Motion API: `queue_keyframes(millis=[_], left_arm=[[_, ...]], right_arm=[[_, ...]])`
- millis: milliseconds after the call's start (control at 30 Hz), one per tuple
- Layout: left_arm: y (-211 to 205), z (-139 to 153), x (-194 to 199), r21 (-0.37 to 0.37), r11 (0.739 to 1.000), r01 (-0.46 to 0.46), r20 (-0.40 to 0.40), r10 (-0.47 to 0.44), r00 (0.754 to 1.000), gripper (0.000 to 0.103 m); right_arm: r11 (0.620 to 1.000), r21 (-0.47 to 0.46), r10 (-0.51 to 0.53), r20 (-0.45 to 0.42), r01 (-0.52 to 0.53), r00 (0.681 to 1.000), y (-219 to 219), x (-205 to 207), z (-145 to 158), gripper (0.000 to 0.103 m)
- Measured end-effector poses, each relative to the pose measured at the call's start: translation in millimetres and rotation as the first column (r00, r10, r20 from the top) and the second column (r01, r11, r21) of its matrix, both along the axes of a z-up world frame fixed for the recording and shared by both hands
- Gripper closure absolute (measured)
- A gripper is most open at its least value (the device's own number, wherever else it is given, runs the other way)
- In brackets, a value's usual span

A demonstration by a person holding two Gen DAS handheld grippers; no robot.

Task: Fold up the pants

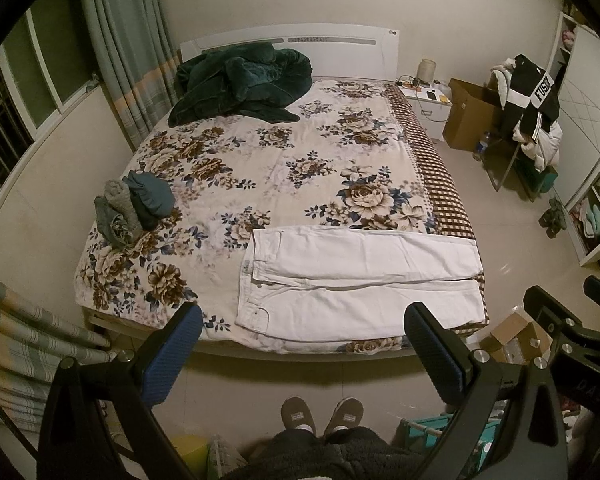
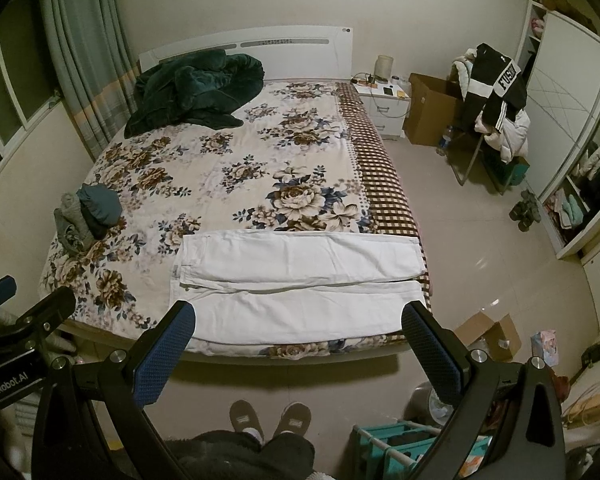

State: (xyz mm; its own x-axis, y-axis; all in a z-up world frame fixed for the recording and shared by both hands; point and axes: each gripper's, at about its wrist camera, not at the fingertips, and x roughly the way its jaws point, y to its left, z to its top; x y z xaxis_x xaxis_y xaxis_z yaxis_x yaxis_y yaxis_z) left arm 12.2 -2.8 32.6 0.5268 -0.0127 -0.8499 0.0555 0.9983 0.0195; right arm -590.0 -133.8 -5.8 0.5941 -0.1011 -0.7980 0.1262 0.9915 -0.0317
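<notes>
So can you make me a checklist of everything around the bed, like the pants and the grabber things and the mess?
Surface: bed with a flowered sheet, checked edge on one side.
Job's things: white pants lie flat near the foot edge, legs side by side, not folded yet.
Clutter: small clothes pile and a dark green blanket heaped by the headboard.
Grippers: left gripper and right gripper both open, held back from the bed, touching nothing.
Cables: cords on the nightstand.
Surroundings: cardboard box, chair draped with jackets, curtains.
</notes>
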Motion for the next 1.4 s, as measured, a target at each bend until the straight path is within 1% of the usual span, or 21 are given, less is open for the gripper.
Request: queue_keyframes(millis=[33,67,100,233,433,500,567,633,700,733,767,800,867,900,933,1100,1167,1200,1233,1300,1400], left_arm=[[0.3,-3.2,-1.8,0.000,1.000,0.000,0.001,0.000,1.000,0.000],[-0.2,2.1,0.2,0.000,1.000,0.001,0.001,-0.001,1.000,0.000],[0.2,-2.8,-2.0,0.000,1.000,0.000,0.003,0.000,1.000,0.000],[0.0,-3.6,-2.4,0.000,1.000,0.000,0.005,0.000,1.000,0.000],[-0.6,5.8,1.5,-0.002,1.000,-0.004,0.001,0.004,1.000,0.000],[-0.1,3.8,0.0,-0.001,1.000,-0.003,0.003,0.003,1.000,0.000],[-2.6,10.9,4.0,0.001,1.000,-0.008,-0.001,0.008,1.000,0.000],[-3.7,11.6,5.9,0.005,1.000,-0.012,0.001,0.012,1.000,0.000],[-6.1,10.6,9.8,0.010,1.000,-0.019,0.003,0.019,1.000,0.000],[-7.7,6.6,12.5,0.015,1.000,-0.023,0.005,0.023,1.000,0.000],[-11.4,5.9,22.0,0.028,0.999,-0.039,0.009,0.039,0.999,0.000],[-10.8,-5.6,22.0,0.029,0.999,-0.044,0.009,0.043,0.999,0.000],[-17.3,-18.4,39.2,0.047,0.996,-0.071,0.009,0.070,0.997,0.000],[-19.7,-34.7,38.7,0.054,0.995,-0.082,0.010,0.082,0.997,0.000],[-22.7,-40.9,49.1,0.063,0.993,-0.098,0.012,0.098,0.995,0.000],[-36.2,-72.2,85.3,0.116,0.982,-0.152,0.013,0.152,0.988,0.000],[-43.0,-90.7,106.5,0.142,0.977,-0.161,0.003,0.163,0.987,0.000],[-43.5,-97.0,109.5,0.156,0.974,-0.164,0.002,0.166,0.986,0.000],[-46.4,-108.2,123.0,0.175,0.971,-0.165,-0.016,0.171,0.985,0.000],[-45.8,-123.0,132.2,0.183,0.969,-0.166,-0.042,0.177,0.983,0.000],[-45.7,-151.1,163.6,0.201,0.964,-0.175,-0.093,0.197,0.976,0.000]], right_arm=[[1.000,-0.001,0.000,0.000,0.000,1.000,0.1,0.1,0.1,0.000],[1.000,0.000,0.000,0.000,0.000,1.000,0.0,0.1,0.2,0.000],[1.000,0.001,0.000,0.000,0.000,1.000,0.1,0.4,0.4,0.000],[1.000,0.001,0.000,0.000,0.000,1.000,0.4,0.4,0.5,0.000],[1.000,0.002,0.000,-0.011,0.000,1.000,1.5,2.7,-1.2,0.000],[1.000,0.003,0.000,-0.011,0.000,1.000,2.5,2.5,-1.5,0.000],[1.000,0.004,0.001,-0.013,-0.001,1.000,2.5,3.0,-1.7,0.000],[1.000,0.006,0.002,-0.017,-0.002,1.000,7.1,3.8,-14.5,0.000],[1.000,0.008,0.001,-0.020,-0.001,1.000,0.9,7.1,-15.5,0.000],[1.000,0.009,-0.001,-0.024,0.001,1.000,-6.1,11.0,-26.9,0.000],[1.000,0.009,-0.002,-0.028,0.002,1.000,-9.1,14.0,-30.8,0.000],[1.000,0.009,-0.005,-0.032,0.006,0.999,-13.4,18.6,-36.9,0.000],[1.000,0.006,-0.019,-0.040,0.020,0.999,-21.8,29.7,-48.8,0.000],[1.000,0.006,-0.027,-0.043,0.027,0.999,-26.4,35.4,-55.1,0.000],[0.999,0.007,-0.037,-0.046,0.037,0.998,-33.3,43.6,-62.9,0.000],[0.997,0.012,-0.081,-0.076,0.082,0.994,-70.7,91.2,-106.1,0.000],[0.996,0.025,-0.080,-0.095,0.083,0.992,-93.1,114.5,-125.1,0.000],[0.996,0.032,-0.079,-0.101,0.083,0.992,-99.6,124.9,-133.4,0.000],[0.996,0.034,-0.081,-0.106,0.086,0.991,-105.4,137.0,-143.1,0.000],[0.995,0.034,-0.091,-0.120,0.095,0.989,-116.8,160.0,-160.2,0.000],[0.991,0.044,-0.115,-0.143,0.123,0.983,-134.2,201.3,-189.1,0.000]])
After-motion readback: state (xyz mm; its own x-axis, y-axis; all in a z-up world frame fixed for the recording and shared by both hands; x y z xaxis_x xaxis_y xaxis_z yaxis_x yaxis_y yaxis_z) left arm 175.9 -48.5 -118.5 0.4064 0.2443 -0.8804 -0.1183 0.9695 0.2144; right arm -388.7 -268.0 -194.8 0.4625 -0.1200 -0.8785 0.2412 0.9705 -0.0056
